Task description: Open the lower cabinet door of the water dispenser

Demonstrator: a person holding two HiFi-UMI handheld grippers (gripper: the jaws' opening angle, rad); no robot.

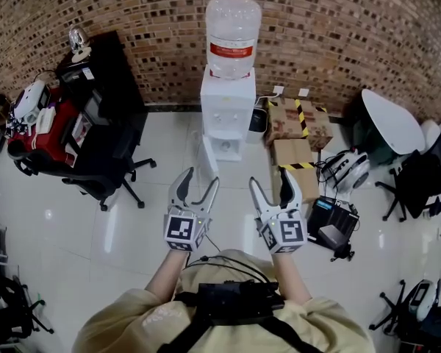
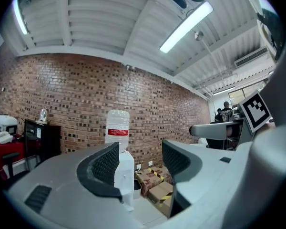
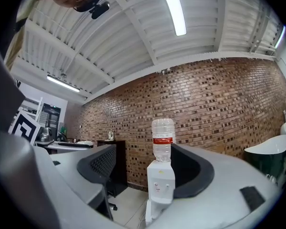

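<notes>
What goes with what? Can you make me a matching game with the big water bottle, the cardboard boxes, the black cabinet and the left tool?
Things
1. water bottle
2. cardboard boxes
3. black cabinet
4. left tool

Places or states
A. open, holding nothing
B. right of the water dispenser in the head view
C. on top of the water dispenser
D. against the brick wall, left of the water dispenser in the head view

Pairs: 1-C, 2-B, 3-D, 4-A
</notes>
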